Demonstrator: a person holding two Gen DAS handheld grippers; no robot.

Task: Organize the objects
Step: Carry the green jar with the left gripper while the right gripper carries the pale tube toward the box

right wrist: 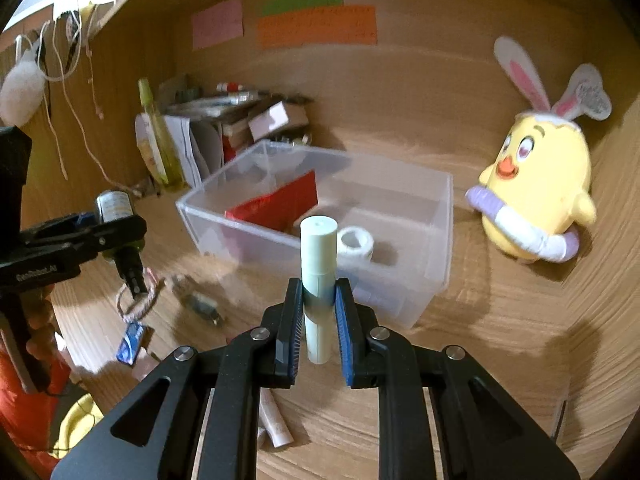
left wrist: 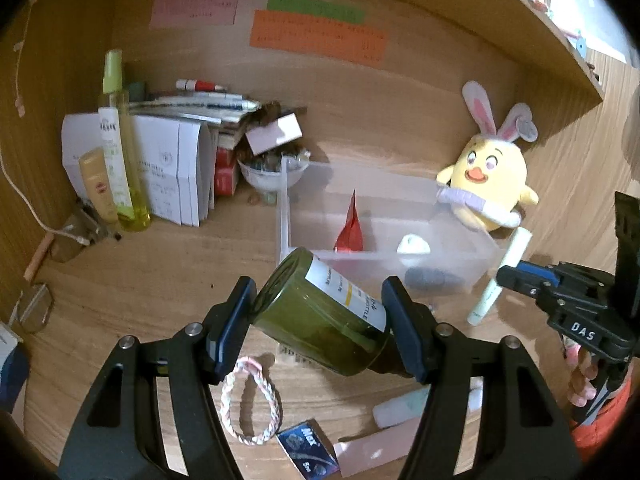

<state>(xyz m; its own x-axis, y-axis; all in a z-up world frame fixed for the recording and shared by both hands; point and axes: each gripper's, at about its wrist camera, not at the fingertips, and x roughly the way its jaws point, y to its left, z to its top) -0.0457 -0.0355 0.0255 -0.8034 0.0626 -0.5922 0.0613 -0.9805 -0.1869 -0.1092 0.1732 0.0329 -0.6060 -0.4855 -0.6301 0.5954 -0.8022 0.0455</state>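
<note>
My left gripper [left wrist: 318,304] is shut on a dark green bottle [left wrist: 316,316] with a white label, held tilted above the wooden desk just in front of the clear plastic bin [left wrist: 282,216]. My right gripper [right wrist: 318,292] is shut on a pale green tube [right wrist: 318,256], held upright in front of the bin [right wrist: 440,240]. The bin holds a red packet [right wrist: 280,204] and a white roll [right wrist: 354,246]. The right gripper with its tube also shows in the left wrist view [left wrist: 508,276], and the left gripper with the bottle in the right wrist view [right wrist: 116,216].
A yellow chick plush [left wrist: 488,184] stands right of the bin. A tall yellow spray bottle [left wrist: 120,152], boxes and pens crowd the back left. A braided band [left wrist: 250,404], a blue packet [left wrist: 308,448] and small tubes [right wrist: 274,420] lie on the desk in front.
</note>
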